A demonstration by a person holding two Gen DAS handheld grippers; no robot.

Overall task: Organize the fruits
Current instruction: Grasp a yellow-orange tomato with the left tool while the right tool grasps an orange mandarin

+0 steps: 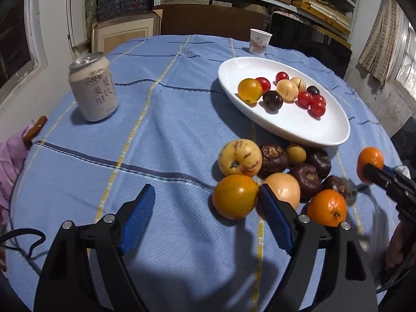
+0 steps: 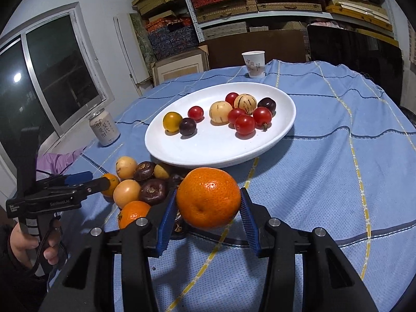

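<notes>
We see our right gripper (image 2: 208, 205) clamping a dimpled, round orange (image 2: 208, 197) between ribbed blue pads (image 2: 165, 223), lifted clear of the tabletop (image 2: 325, 182), pointing down toward the glossy white oval plate (image 2: 208, 150). Smooth red tomatoes (image 2: 244, 124) and pale striped fruits (image 2: 220, 112) sit on that plate. Our left gripper (image 1: 208, 221) hangs open and empty over the woven blue cloth, its right pad just beside a smooth yellow-orange fruit (image 1: 235, 196) in the loose pile. A matte can (image 1: 93, 88) stands well apart.
</notes>
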